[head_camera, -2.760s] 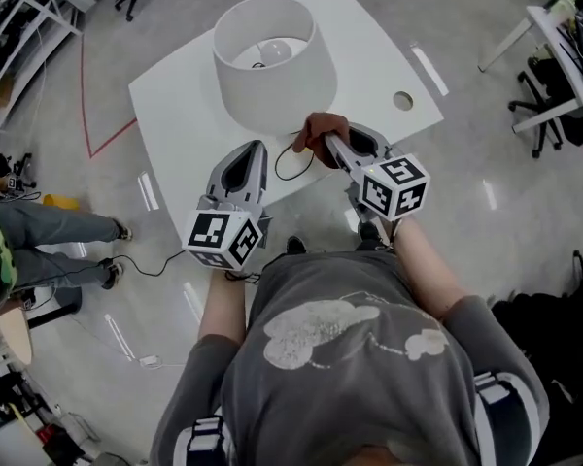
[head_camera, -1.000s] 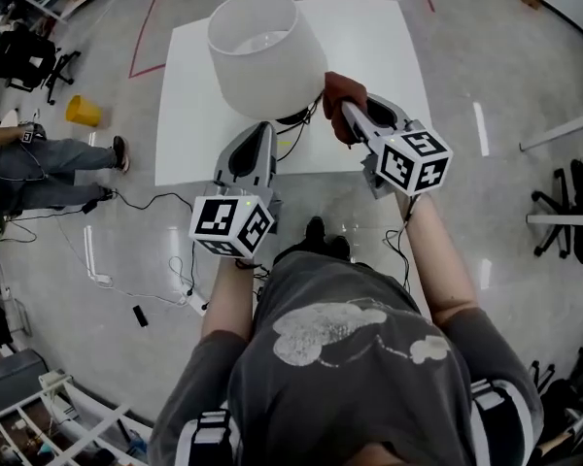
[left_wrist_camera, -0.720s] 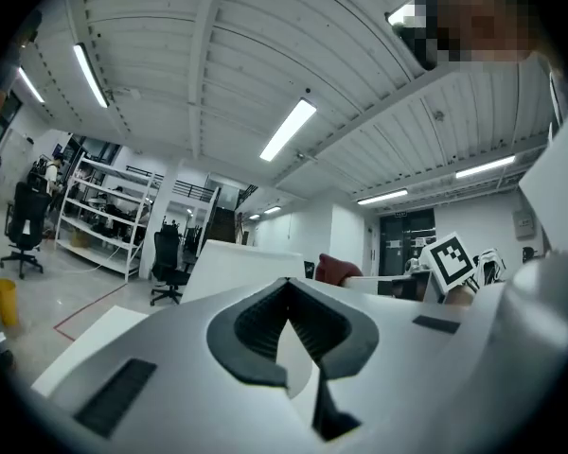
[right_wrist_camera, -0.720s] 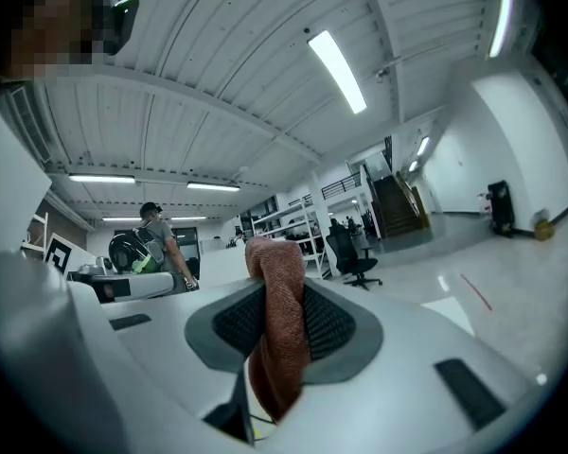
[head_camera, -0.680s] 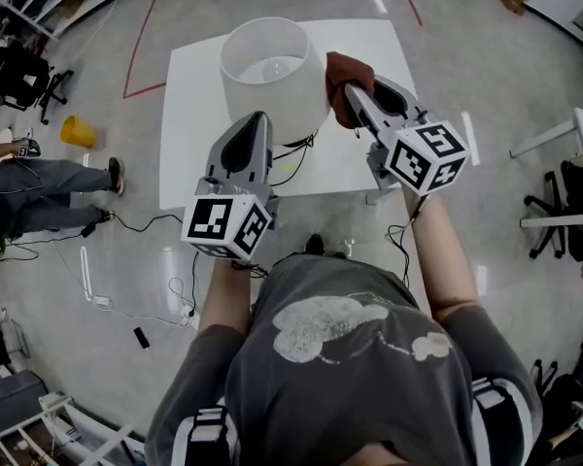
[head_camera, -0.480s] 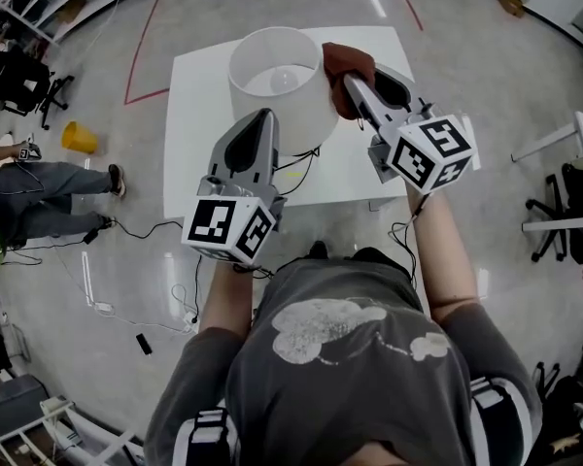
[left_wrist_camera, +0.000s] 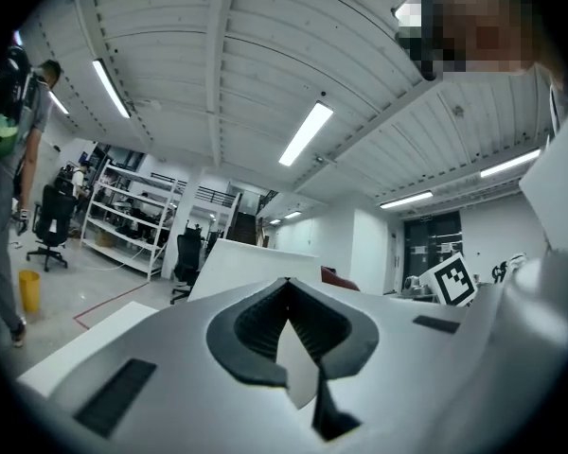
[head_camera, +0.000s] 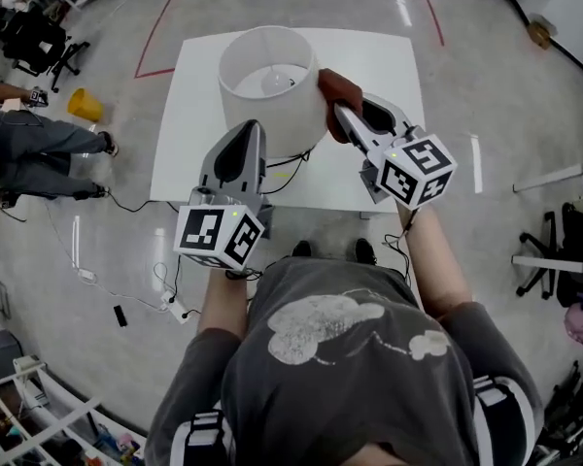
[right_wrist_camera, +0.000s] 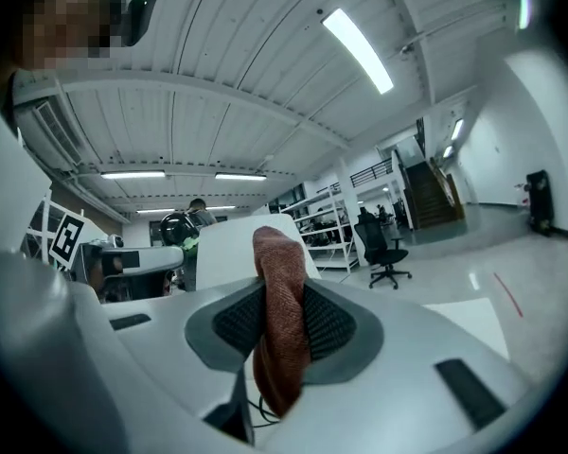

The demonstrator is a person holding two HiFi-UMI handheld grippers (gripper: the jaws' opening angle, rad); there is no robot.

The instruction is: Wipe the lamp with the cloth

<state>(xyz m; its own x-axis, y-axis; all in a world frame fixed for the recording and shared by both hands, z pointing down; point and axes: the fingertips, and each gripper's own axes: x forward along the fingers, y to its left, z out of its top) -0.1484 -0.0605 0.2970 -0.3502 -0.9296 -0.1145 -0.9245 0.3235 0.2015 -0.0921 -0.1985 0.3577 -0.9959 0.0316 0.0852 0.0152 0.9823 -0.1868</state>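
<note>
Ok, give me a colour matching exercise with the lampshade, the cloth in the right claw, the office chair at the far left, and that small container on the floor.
Things:
1. lampshade
2. cloth
3. office chair
4. small floor container

Colours:
A. black
B. white
C. yellow
D. rust-brown

Pairs: 1-B, 2-D, 3-A, 4-C

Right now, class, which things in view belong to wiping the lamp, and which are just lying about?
Belongs to the job:
- lamp
- cloth, held in the jaws of the right gripper
- white table bearing the lamp

Lying about:
- yellow object on the floor
- black office chair
</note>
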